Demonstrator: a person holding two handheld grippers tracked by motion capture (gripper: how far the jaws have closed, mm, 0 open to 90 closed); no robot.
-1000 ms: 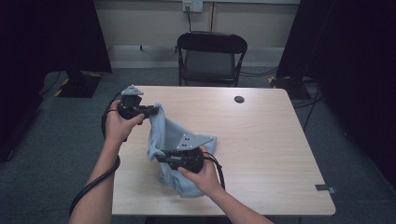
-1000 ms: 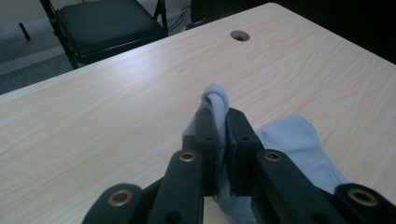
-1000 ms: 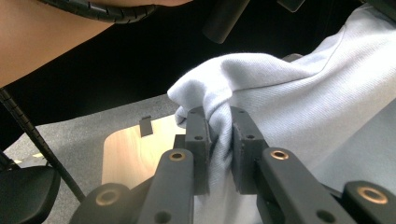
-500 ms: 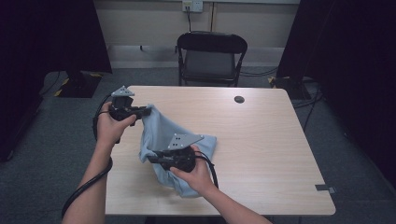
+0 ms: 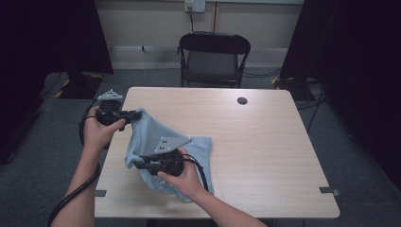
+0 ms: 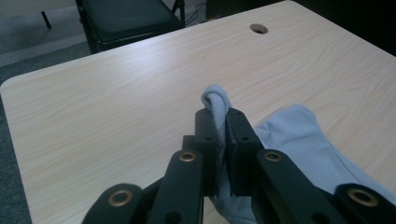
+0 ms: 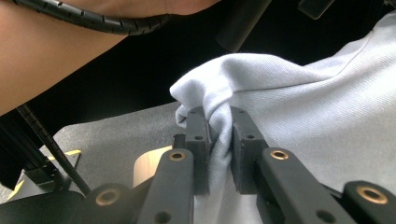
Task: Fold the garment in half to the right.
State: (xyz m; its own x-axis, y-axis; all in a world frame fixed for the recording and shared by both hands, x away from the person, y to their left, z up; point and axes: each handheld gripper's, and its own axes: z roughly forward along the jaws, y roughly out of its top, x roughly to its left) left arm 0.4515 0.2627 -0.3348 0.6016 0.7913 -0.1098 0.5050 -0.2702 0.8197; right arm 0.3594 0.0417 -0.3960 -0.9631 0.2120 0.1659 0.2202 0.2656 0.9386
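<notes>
The light-blue cloth [image 5: 156, 137] at the surface's [image 5: 265, 142] near left is now stretched farther left, clamped by your left tongs [image 6: 217, 122] and right tongs [image 7: 219, 126], so it's spreading.

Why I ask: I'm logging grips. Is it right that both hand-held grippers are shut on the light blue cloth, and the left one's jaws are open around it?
Not quite: the left hand-held gripper is shut on the light blue cloth, as the left gripper view shows. The right hand-held gripper is shut on it too.
</notes>
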